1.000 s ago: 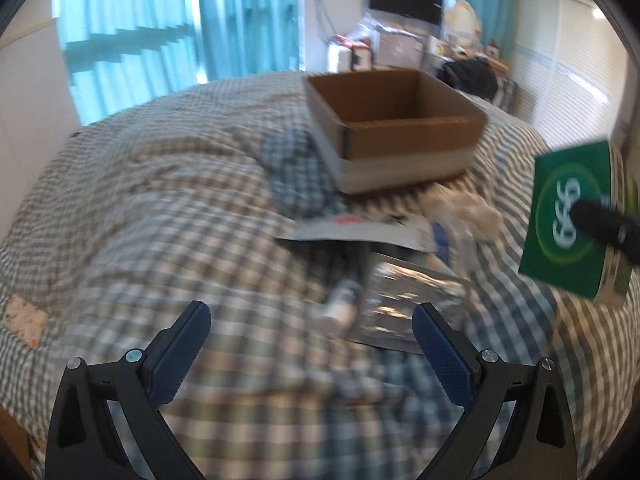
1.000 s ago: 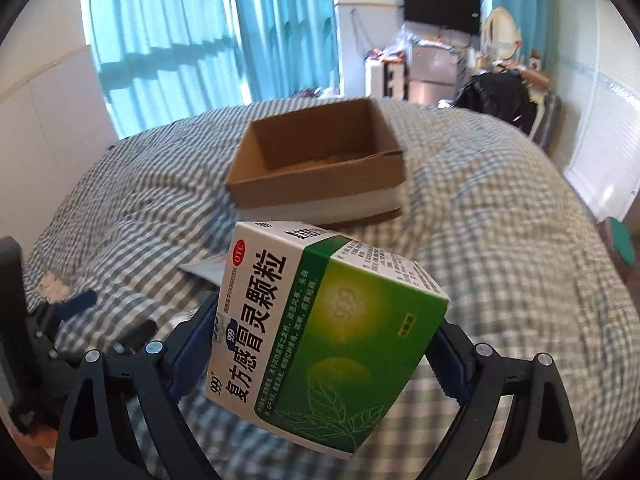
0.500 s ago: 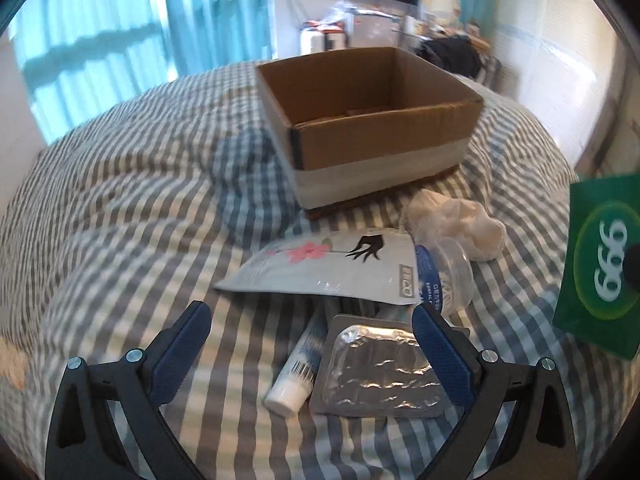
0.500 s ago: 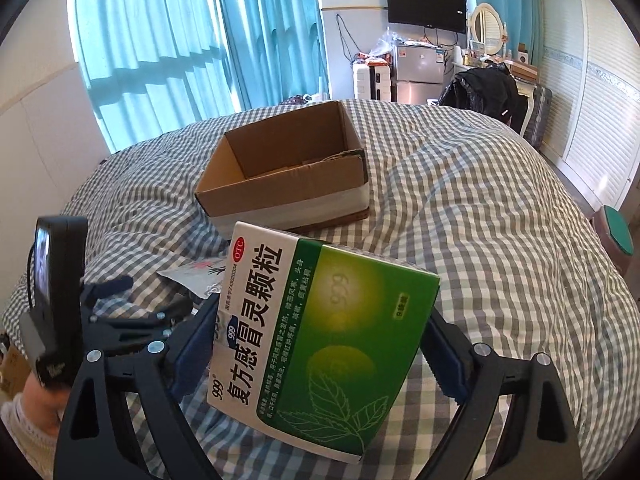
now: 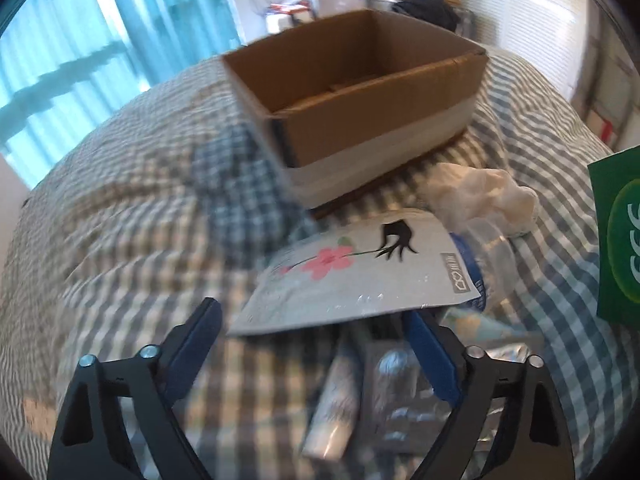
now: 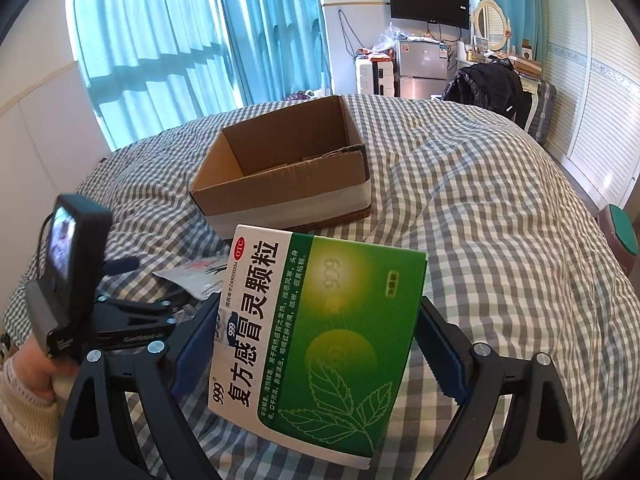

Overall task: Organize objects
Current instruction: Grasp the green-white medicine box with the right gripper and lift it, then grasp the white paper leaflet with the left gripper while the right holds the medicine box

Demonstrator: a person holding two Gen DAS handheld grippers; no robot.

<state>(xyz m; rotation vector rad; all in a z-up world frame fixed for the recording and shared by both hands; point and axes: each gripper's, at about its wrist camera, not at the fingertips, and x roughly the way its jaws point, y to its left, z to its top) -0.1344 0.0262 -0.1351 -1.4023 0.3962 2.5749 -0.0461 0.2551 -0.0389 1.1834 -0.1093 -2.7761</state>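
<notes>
My right gripper is shut on a green and white medicine box, held above the bed; the box also shows at the right edge of the left wrist view. An open cardboard box sits on the checked bedspread beyond it, and in the left wrist view. My left gripper is open and empty, low over a pile: a grey flower-print pouch, a small tube and a foil blister pack. The left gripper also shows in the right wrist view.
A crumpled white tissue and a clear plastic bottle lie right of the pouch. The checked bedspread covers the bed. Blue curtains, a fridge and wardrobe doors stand beyond.
My left gripper has moved forward and down over the pile, closer to the pouch and the cardboard box. My right gripper has kept the medicine box and turned it more level.
</notes>
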